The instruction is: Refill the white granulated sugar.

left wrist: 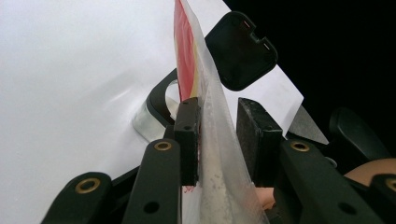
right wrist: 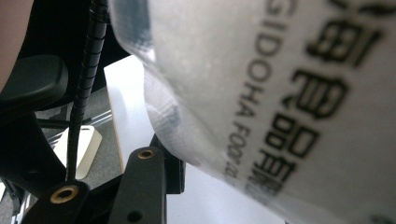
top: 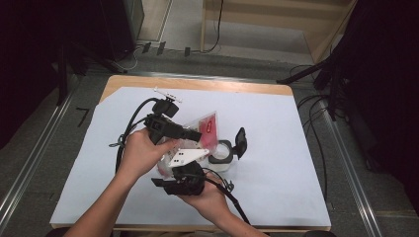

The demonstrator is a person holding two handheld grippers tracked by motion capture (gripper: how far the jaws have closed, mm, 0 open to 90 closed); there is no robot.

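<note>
High view: open white sheet [top: 276, 148] lies all round both grippers. The clear bag [top: 205, 126] (red label on it) hangs between the left gripper [top: 195, 134] and the right gripper [top: 163, 181]; a small container [top: 221, 154] with its black lid [top: 240, 140] flipped up stands just beyond them.

Left gripper view: the jaws stand a little apart, one pad against the bag, the container just ahead.

Right gripper view: the bag's printed film crowds the jaws; I cannot tell whether they pinch it.
</note>
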